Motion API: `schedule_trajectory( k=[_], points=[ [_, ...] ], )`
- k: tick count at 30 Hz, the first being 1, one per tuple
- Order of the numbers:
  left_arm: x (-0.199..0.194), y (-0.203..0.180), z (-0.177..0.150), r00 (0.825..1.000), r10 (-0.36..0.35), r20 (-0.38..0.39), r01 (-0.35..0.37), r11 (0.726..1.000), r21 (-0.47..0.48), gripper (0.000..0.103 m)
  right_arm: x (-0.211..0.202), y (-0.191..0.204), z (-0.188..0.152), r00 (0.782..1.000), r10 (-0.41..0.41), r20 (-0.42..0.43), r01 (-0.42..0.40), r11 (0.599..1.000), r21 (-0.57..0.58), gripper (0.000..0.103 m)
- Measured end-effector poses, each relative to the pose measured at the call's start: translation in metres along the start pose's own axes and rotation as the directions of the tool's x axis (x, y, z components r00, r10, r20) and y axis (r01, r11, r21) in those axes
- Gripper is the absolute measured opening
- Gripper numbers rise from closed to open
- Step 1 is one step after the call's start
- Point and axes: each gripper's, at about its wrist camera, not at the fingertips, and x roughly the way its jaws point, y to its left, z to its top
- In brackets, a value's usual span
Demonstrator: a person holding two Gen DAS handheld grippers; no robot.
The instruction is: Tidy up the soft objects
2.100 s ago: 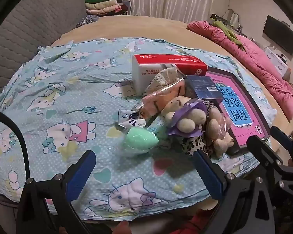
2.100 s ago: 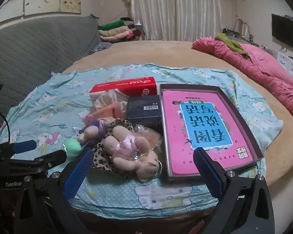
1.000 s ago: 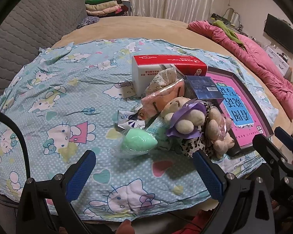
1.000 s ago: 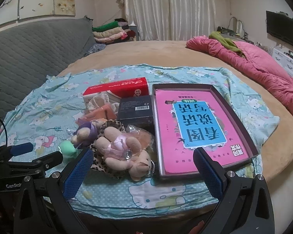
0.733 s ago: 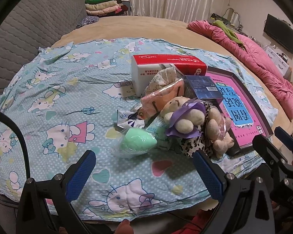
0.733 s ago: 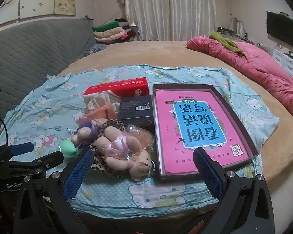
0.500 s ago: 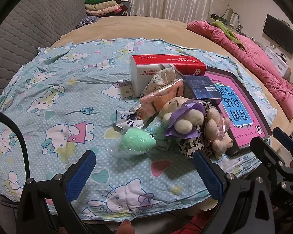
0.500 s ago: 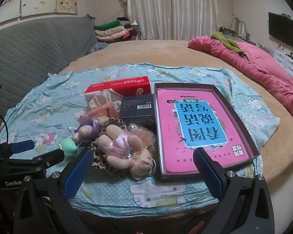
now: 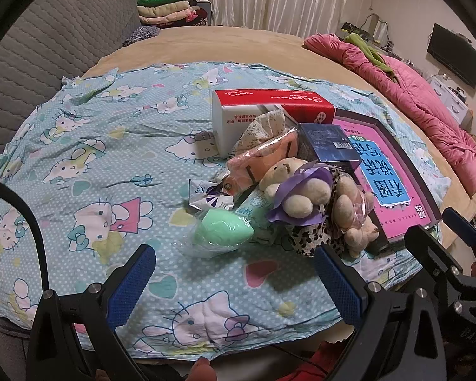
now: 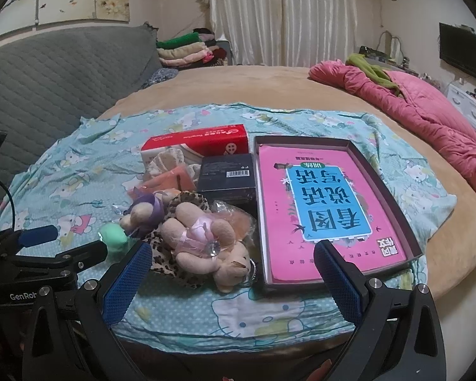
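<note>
Change since a moment ago is slight: the left gripper [image 9: 234, 281] and right gripper [image 10: 233, 281] only drift at the lower edge, jaws spread wide and empty, so no sorting has begun. The plush bears [image 10: 203, 241] and green sponge [image 9: 222, 231] lie heaped at centre frame, beside the pink tray [image 10: 393, 203]. Beneath the bears, a leopard-print item [image 10: 161, 258] and crinkled packets are half buried and hard to identify.

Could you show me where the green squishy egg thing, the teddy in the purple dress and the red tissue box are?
green egg-shaped sponge [image 9: 223, 228], left wrist view, on its rounded top.
purple-dressed teddy [image 9: 301, 190], left wrist view, on its belly.
red tissue box [image 10: 200, 141], right wrist view, on its red top face.
</note>
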Motion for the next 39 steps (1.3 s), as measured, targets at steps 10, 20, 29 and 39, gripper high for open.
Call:
schedule_trajectory(
  k=[10, 20, 29, 39],
  points=[
    [0.002, 0.008, 0.001, 1.0, -0.013, -0.013, 0.013, 0.999, -0.03, 0.101, 0.001, 0.0, 0.0, 1.0, 0.004, -0.007, -0.004, 1.0, -0.002, 0.102],
    [0.02, 0.037, 0.0, 0.997, -0.037, -0.068, 0.028, 0.992, -0.124, 0.101, 0.024, 0.002, 0.001, 0.997, 0.024, -0.076, -0.027, 0.999, -0.035, 0.102],
    [0.04, 0.051, 0.001, 0.992, -0.072, -0.102, 0.054, 0.984, -0.171, 0.101, 0.044, 0.003, 0.002, 0.991, 0.026, -0.131, -0.037, 0.996, -0.085, 0.102],
    [0.069, 0.037, 0.008, 0.986, -0.107, -0.126, 0.091, 0.987, -0.132, 0.093, 0.062, 0.003, 0.002, 0.981, 0.028, -0.19, -0.05, 0.993, -0.111, 0.102]
  ],
)
